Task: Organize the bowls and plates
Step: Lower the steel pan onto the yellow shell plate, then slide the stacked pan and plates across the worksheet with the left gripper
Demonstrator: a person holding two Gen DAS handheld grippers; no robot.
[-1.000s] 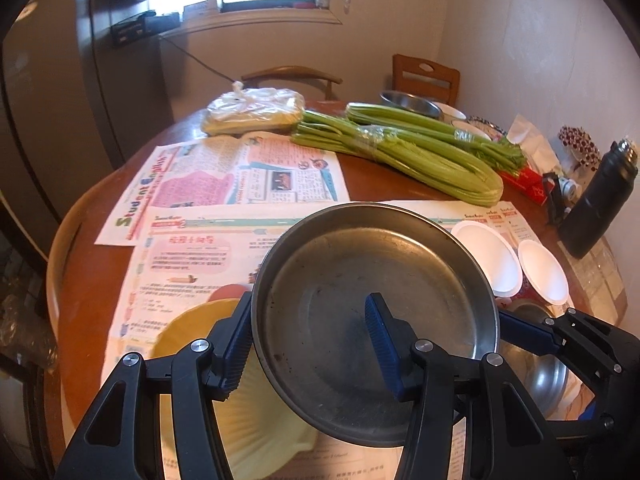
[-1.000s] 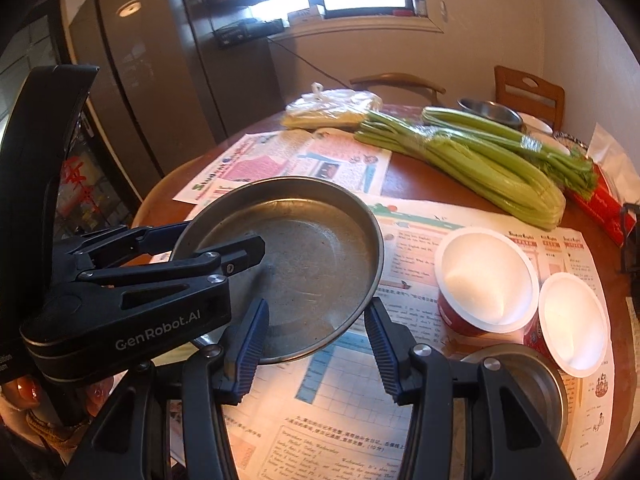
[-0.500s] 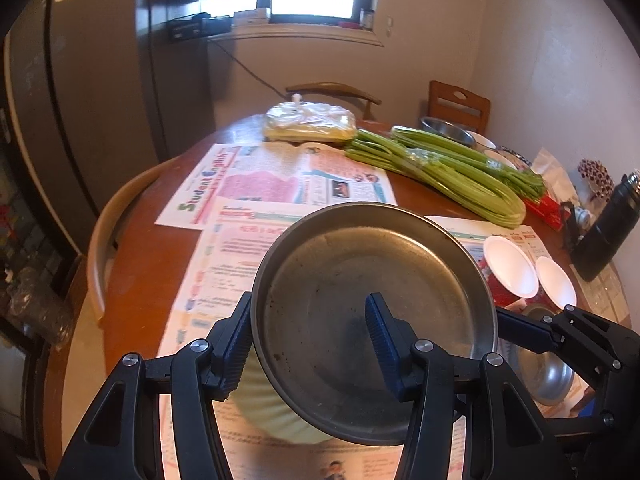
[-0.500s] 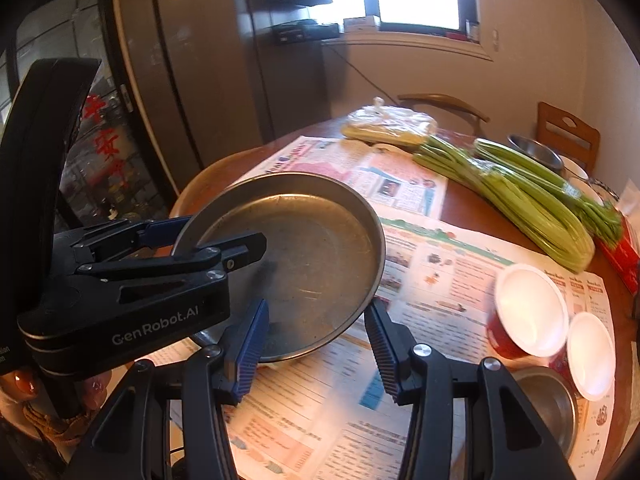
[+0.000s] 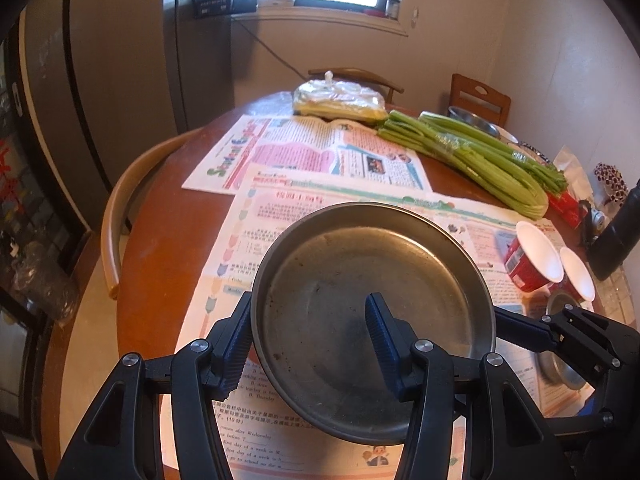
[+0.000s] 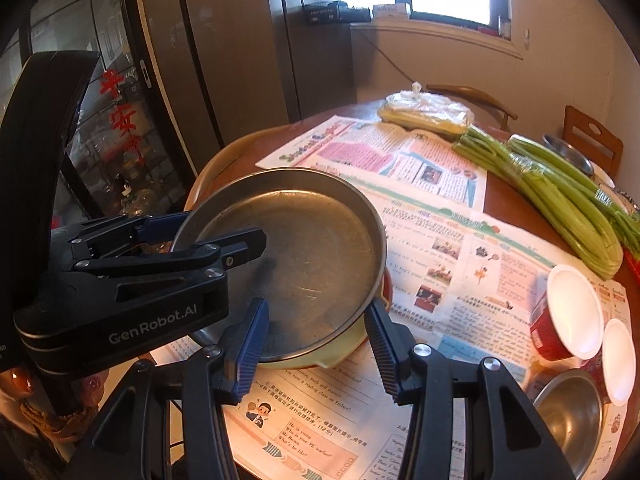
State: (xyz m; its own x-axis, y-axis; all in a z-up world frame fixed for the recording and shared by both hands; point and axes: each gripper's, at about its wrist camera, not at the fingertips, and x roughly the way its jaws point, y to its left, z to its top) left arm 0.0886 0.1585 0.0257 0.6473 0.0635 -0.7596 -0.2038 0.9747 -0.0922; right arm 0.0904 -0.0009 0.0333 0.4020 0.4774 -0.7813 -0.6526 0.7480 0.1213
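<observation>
**Metal plate held above a yellow bowl on a newspaper-covered table**

Left wrist view: left gripper [image 5: 308,344], black with blue ribbed pads, pinches the near-left rim of a round, shallow, dull grey metal plate [image 5: 372,312]. One finger is outside the rim, the other presses down inside. The plate fills the centre and hides whatever sits beneath it. At 3 o'clock, two red paper cups with white insides [image 5: 536,260] stand side by side on spread newspaper sheets [image 5: 320,168]. A small steel bowl [image 5: 560,312] is partly hidden behind the right gripper's black frame. At 1 o'clock lies a long bundle of green celery [image 5: 480,160].

Right wrist view: right gripper [image 6: 314,346] is spread wide and empty, its fingers straddling the plate's near edge; whether they touch it I cannot tell. Only this view shows a pale yellow bowl [image 6: 336,350] peeking out under the plate, at 6 o'clock of it. It also shows the left gripper from the side, clamped on the plate's rim at 9 o'clock. The steel bowl sits at 4 o'clock, the cups at 3.

Risk, as I judge it: the plate hangs from a one-sided pinch, so it could tilt or slip. Released off-centre, it might rock on the yellow bowl or slide off it.
</observation>
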